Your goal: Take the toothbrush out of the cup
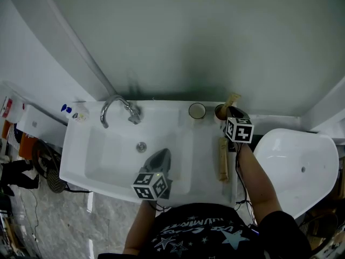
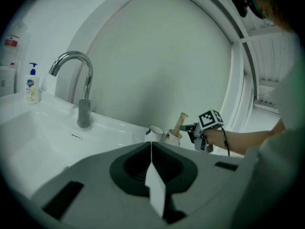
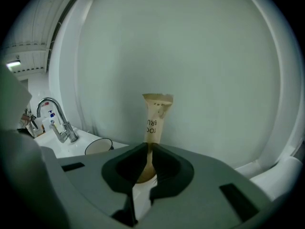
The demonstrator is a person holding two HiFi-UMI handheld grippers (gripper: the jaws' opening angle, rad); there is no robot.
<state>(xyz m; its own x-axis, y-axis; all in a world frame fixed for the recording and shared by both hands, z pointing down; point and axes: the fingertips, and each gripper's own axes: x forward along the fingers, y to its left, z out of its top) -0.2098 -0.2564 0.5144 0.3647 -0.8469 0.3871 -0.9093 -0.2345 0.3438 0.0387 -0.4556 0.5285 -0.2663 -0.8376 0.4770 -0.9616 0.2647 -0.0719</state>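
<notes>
A toothbrush in a tan paper sleeve [image 1: 233, 99] [image 3: 156, 116] stands upright in a cup [image 1: 220, 112] on the back right ledge of the white sink [image 1: 81, 161]. My right gripper [image 1: 230, 111] [image 3: 148, 151] reaches over that cup, and its jaws are closed on the lower part of the sleeve. The left gripper view shows the same toothbrush [image 2: 180, 122] with the right gripper [image 2: 189, 127] at it. My left gripper [image 1: 161, 155] [image 2: 151, 144] hovers over the front of the basin, shut with nothing in it.
A second, empty cup [image 1: 197, 110] [image 3: 98, 147] stands just left of the first. Another tan packet [image 1: 222, 159] lies on the sink's right ledge. The chrome faucet [image 1: 116, 109] [image 2: 78, 80] and a soap bottle [image 2: 31, 85] are at the back left. A white fixture [image 1: 294, 158] sits to the right.
</notes>
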